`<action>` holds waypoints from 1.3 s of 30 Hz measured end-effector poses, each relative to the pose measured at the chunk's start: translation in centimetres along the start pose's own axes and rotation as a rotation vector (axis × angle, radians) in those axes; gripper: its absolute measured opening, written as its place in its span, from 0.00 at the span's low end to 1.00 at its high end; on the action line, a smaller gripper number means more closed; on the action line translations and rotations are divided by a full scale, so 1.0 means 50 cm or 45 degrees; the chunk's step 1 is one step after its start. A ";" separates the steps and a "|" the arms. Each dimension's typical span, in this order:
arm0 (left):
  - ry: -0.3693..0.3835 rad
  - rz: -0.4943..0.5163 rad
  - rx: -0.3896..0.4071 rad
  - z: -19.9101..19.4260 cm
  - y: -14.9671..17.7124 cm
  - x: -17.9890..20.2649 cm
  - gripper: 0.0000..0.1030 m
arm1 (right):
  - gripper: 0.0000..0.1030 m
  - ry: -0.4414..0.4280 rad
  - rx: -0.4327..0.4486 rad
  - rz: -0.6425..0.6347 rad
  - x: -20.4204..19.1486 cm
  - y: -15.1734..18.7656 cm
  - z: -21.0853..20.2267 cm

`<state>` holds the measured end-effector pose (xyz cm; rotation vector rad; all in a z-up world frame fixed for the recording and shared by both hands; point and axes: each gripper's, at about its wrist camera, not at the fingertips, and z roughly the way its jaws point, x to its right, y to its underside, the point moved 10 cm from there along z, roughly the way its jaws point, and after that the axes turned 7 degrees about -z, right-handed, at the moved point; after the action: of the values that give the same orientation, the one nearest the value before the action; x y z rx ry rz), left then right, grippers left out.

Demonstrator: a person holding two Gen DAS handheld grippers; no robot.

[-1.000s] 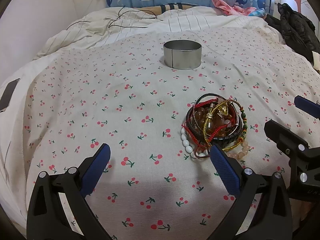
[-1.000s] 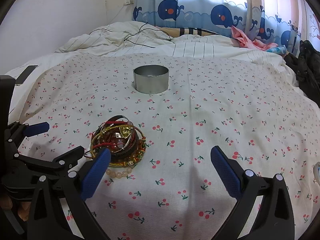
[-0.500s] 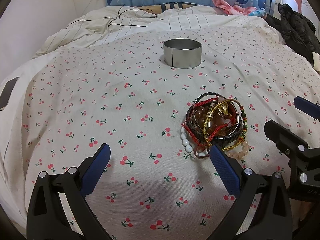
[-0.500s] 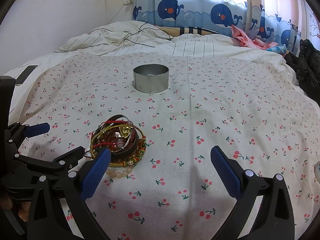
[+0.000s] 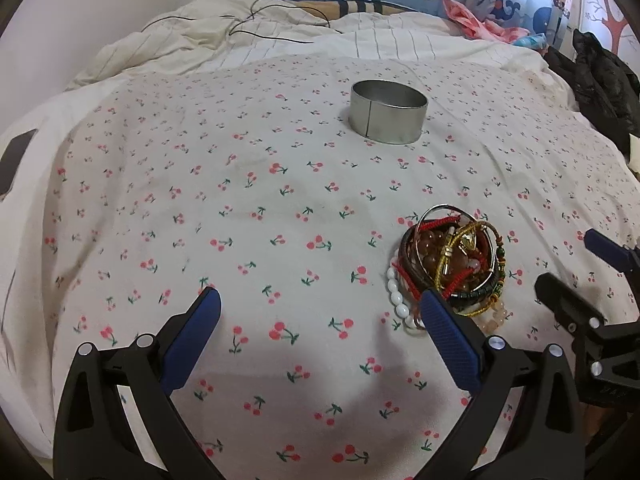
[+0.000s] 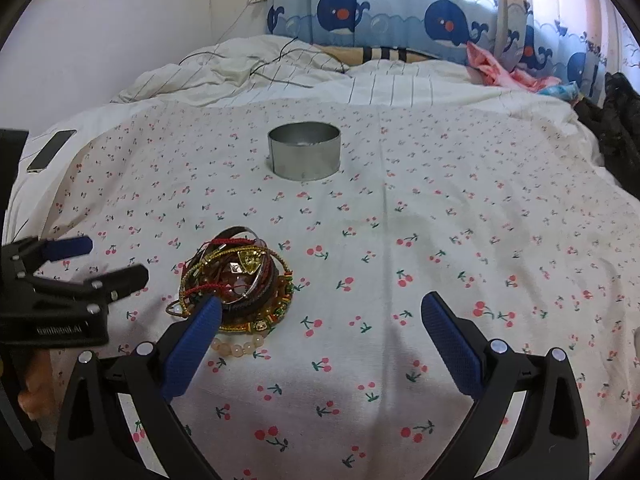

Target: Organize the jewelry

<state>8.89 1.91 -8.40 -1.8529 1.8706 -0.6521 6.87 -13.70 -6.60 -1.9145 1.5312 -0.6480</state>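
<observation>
Both tongs, left tongs (image 5: 320,320) and right tongs (image 6: 320,320), hung released flanking the tangled bead-and-cord bracelet heap (image 6: 236,280), probably choosing; round silver tin (image 6: 304,156) waited toward the bed's head.

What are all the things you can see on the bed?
Metal tin: one, silver, open top, far middle of the cloth.
Bracelet pile: one tangled heap, red, gold, brown, white, pink beads, near the grippers.
Cherry-print cloth: one, white with red cherries, under everything.
Phone: one, dark, far left edge.
Black cable: one, on the striped duvet.
Whale curtain: blue, behind.
Left gripper: open, blue pads.
Right gripper: open, blue pads.
</observation>
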 end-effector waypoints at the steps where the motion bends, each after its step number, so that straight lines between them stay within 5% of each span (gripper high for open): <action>1: 0.001 0.016 0.000 0.001 -0.007 0.003 0.93 | 0.93 0.001 -0.002 -0.022 -0.002 -0.005 0.003; 6: 0.015 0.116 0.015 0.007 -0.047 0.016 0.93 | 0.93 -0.086 -0.036 -0.141 -0.022 -0.034 0.026; 11: 0.072 0.036 -0.022 0.018 -0.049 0.001 0.93 | 0.78 -0.255 -0.127 -0.280 -0.032 -0.050 0.075; 16: 0.114 -0.002 -0.037 0.020 -0.050 -0.005 0.93 | 0.75 -0.404 -0.167 -0.384 -0.031 -0.055 0.102; 23: 0.143 -0.018 -0.068 0.027 -0.046 0.000 0.93 | 0.44 -0.598 -0.226 -0.337 -0.034 -0.041 0.115; 32: 0.127 -0.010 -0.077 0.035 -0.043 0.001 0.93 | 0.09 -0.696 -0.267 -0.340 -0.061 -0.025 0.105; 39: 0.091 0.004 -0.057 0.038 -0.047 -0.003 0.93 | 0.05 -0.659 -0.213 -0.305 -0.042 -0.038 0.077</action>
<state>11.90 2.00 -8.50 -1.8771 1.9479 -0.6896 10.40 -10.77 -7.95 -2.1919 1.0657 -0.0967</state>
